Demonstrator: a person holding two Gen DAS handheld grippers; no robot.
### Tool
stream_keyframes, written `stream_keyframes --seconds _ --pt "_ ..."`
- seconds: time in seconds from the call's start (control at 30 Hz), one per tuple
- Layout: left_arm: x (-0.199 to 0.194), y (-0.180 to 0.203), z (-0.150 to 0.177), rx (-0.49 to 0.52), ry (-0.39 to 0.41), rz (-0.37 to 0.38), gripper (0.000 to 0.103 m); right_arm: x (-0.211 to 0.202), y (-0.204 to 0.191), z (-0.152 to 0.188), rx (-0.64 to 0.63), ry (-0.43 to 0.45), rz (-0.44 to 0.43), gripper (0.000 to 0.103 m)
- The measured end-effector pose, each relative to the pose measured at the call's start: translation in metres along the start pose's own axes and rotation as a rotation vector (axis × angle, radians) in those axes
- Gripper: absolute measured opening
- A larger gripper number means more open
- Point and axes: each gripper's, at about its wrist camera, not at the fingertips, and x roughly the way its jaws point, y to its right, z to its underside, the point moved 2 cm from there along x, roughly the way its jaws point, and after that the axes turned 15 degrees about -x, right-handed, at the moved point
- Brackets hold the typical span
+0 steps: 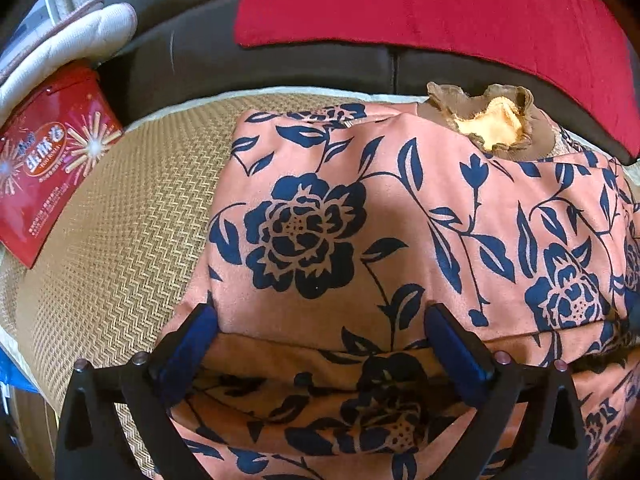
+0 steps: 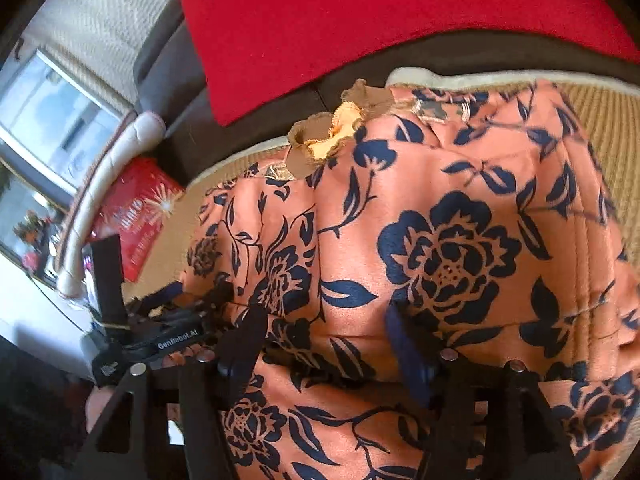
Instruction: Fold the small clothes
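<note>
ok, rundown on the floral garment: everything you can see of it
The floral garment is salmon-orange, suede-like fabric printed with navy roses and leaves. It lies folded into a rough rectangle on the woven straw mat, a folded edge running across near the cameras. A brown ruffled collar with yellow lining sits at the far end. The left tongs and right tongs stand open over the near fold, no cloth pinched between them.

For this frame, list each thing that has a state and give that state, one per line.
floral garment: folded over itself, lying on the woven mat, not gripped.
brown collar: ruffled, open, yellow lining showing.
left gripper: open wide over the garment's folded edge.
right gripper: open, fingers apart above the cloth.
red snack box: lying flat, closed.
red cushion: resting against the sofa back.
</note>
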Motion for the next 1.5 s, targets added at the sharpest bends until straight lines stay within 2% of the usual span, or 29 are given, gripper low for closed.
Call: stream_keyframes --seconds 0.03,0.07,0.13,0.2,0.23,0.33,0.47,0.53,0.6,0.67,0.77,0.83,0.93,1.03,1.1,1.17,1.23,1.3,1.37,1.47,1.5 --pt "-0.005 -0.004 -0.004 -0.019 0.002 0.013 0.103 -0.001 -0.002 -0.002 -0.008 0.011 0.001 0.066" --pt "-0.010 -0.007 -0.009 -0.034 0.036 0.017 0.103 -0.007 -0.002 -0.006 -0.010 0.043 -0.001 0.066" --pt "-0.029 -0.010 -0.018 -0.022 0.149 -0.016 0.103 -0.019 0.005 -0.017 0.022 0.136 -0.011 0.066" --pt "-0.032 -0.008 -0.029 0.006 0.192 -0.050 0.103 -0.024 0.011 -0.030 0.045 0.184 -0.004 0.066" --pt "-0.028 -0.008 -0.033 0.006 0.190 -0.062 0.103 -0.023 0.013 -0.036 0.052 0.203 0.002 0.064" --pt "-0.010 -0.015 -0.045 -0.043 0.139 -0.091 0.103 -0.008 0.020 -0.052 0.085 0.233 -0.002 0.047" --pt "0.014 -0.018 -0.052 -0.053 0.090 -0.159 0.103 0.025 0.027 -0.059 0.115 0.192 0.057 0.046" --pt "0.024 -0.015 -0.049 -0.029 0.057 -0.186 0.103 0.046 0.039 -0.056 0.158 0.122 0.086 0.039" --pt "0.019 -0.016 -0.044 -0.021 0.071 -0.171 0.103 0.044 0.043 -0.054 0.157 0.132 0.101 0.039" --pt "0.016 -0.017 -0.045 -0.028 0.050 -0.153 0.103 0.042 0.036 -0.058 0.128 0.118 0.121 0.039" --pt "0.008 -0.029 -0.048 -0.081 0.048 -0.130 0.103 0.032 0.033 -0.055 0.150 0.141 0.087 0.039" --pt "0.009 -0.040 -0.052 -0.094 0.071 -0.118 0.103 0.018 0.032 -0.050 0.170 0.169 0.071 0.041" --pt "0.001 -0.039 -0.047 -0.063 0.100 -0.125 0.103 -0.004 0.028 -0.042 0.130 0.189 0.090 0.041" --pt "0.007 -0.033 -0.033 0.002 0.071 -0.183 0.103 -0.003 0.022 -0.027 0.103 0.121 0.093 0.041" --pt "0.005 -0.033 -0.027 0.013 0.089 -0.183 0.103 0.010 0.023 -0.013 0.103 0.038 0.106 0.042" --pt "-0.001 -0.034 -0.024 0.011 0.081 -0.175 0.103 0.005 0.022 -0.007 0.087 0.062 0.104 0.044" --pt "-0.017 -0.038 -0.018 0.018 0.115 -0.161 0.103 -0.004 0.021 -0.005 0.095 0.059 0.086 0.047" --pt "-0.032 -0.046 -0.013 0.024 0.147 -0.164 0.103 -0.023 0.018 0.001 0.091 0.101 0.064 0.052" --pt "-0.048 -0.063 -0.006 0.012 0.176 -0.153 0.103 -0.043 0.016 0.005 0.073 0.124 0.079 0.057" --pt "-0.073 -0.088 0.005 -0.034 0.196 -0.099 0.103 -0.077 0.017 0.015 0.062 0.170 0.084 0.070" --pt "-0.082 -0.095 0.012 -0.053 0.203 -0.080 0.103 -0.089 0.018 0.022 0.069 0.182 0.092 0.070"
